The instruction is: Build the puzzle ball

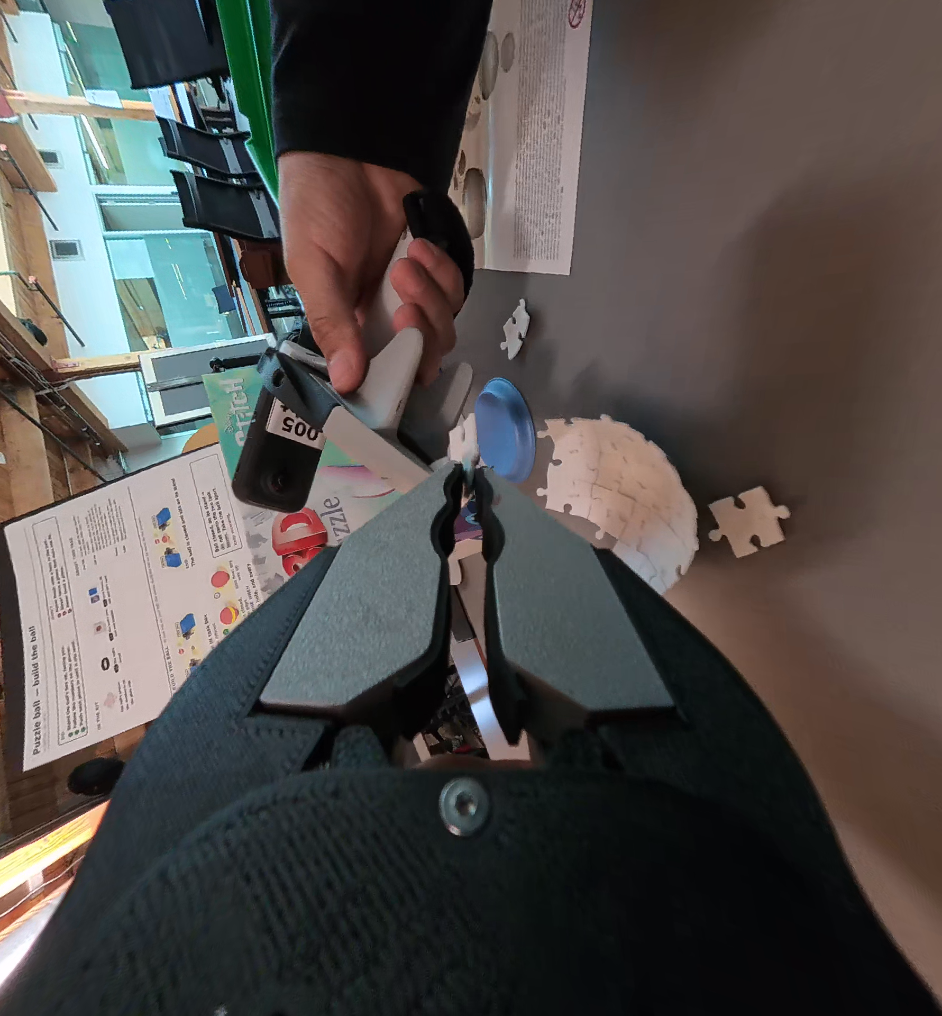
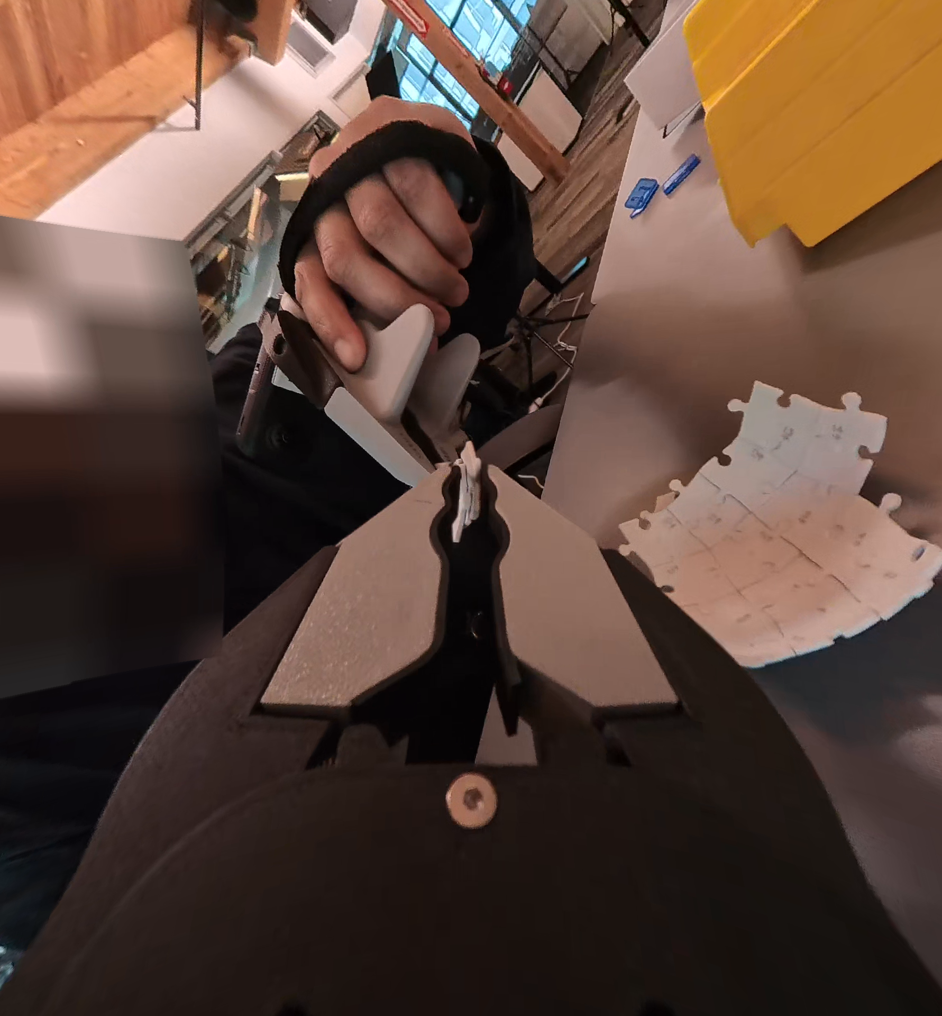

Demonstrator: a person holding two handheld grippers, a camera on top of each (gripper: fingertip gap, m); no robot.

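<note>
Left gripper (image 1: 469, 477) is pinched narrow on a small printed curved puzzle piece (image 1: 473, 508), tip to tip with the right gripper (image 2: 469, 477), which clamps a white jigsaw piece (image 2: 467, 497) edge-on. The white half-built puzzle dome (image 1: 622, 495) sits on the grey table (image 1: 787, 275) just beyond both tips; blue round dish (image 1: 504, 429) beside the dome, loose white piece (image 1: 749, 519) on its far side. My read: the held pieces join first, mid-air.

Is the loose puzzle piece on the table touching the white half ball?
Apart. The left wrist view shows bare grey table between the loose puzzle piece and the half ball.
</note>
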